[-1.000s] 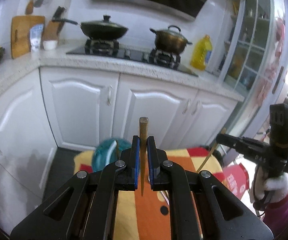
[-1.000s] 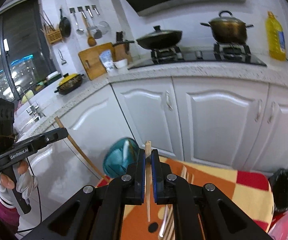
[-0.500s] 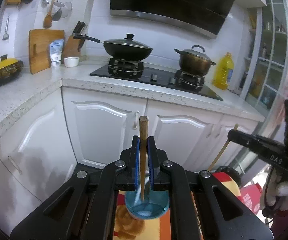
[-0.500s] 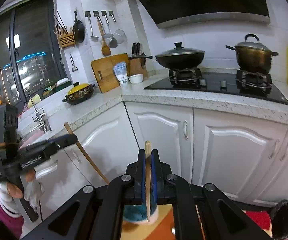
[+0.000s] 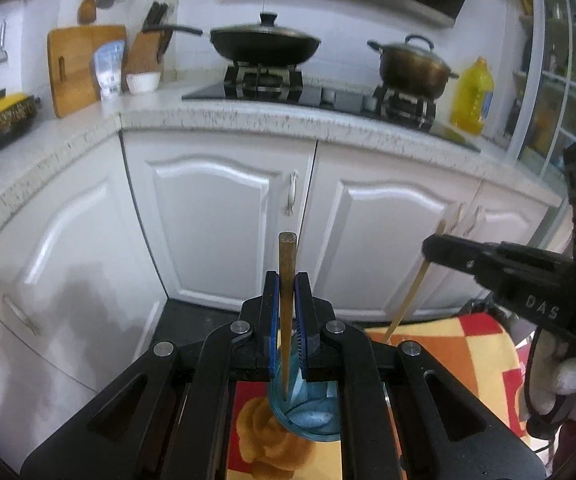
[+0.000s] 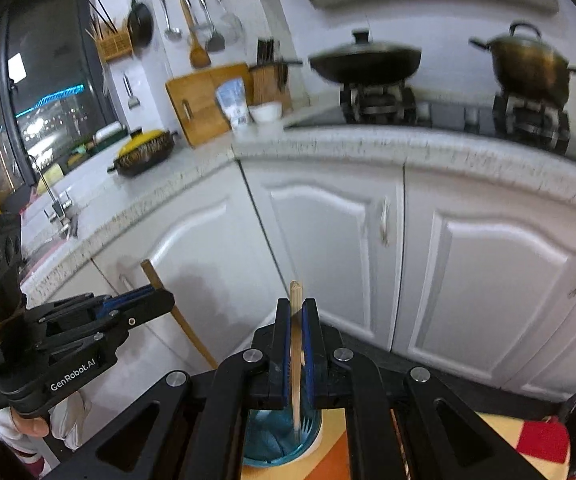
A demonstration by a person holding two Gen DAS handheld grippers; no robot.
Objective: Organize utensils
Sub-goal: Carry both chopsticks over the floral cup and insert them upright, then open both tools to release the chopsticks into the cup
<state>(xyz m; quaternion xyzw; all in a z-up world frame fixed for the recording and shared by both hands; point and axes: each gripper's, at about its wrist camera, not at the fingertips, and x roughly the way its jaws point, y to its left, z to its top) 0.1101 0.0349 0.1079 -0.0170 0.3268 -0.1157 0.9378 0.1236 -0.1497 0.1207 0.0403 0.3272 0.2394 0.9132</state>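
Note:
My left gripper [image 5: 287, 316] is shut on a dark wooden chopstick [image 5: 287, 272] held upright, its lower tip over the mouth of a blue holder cup [image 5: 308, 416]. My right gripper [image 6: 296, 344] is shut on a pale wooden chopstick [image 6: 296, 320], also upright, its lower tip inside the blue cup [image 6: 280, 436]. A fork stands in the cup. Each gripper shows in the other's view: the right one [image 5: 432, 246] with its pale chopstick, the left one [image 6: 160, 300] with its dark chopstick.
The cup stands on an orange, yellow and red patterned cloth [image 5: 448, 352]. Behind are white cabinet doors [image 5: 216, 220] and a speckled countertop [image 5: 248, 116] with a wok [image 5: 264, 44], a pot [image 5: 412, 64] and a yellow oil bottle [image 5: 470, 96].
Both grippers have moved in over the blue cup with their chopsticks. The chopstick tips now hang at or inside its mouth. Both stay shut.

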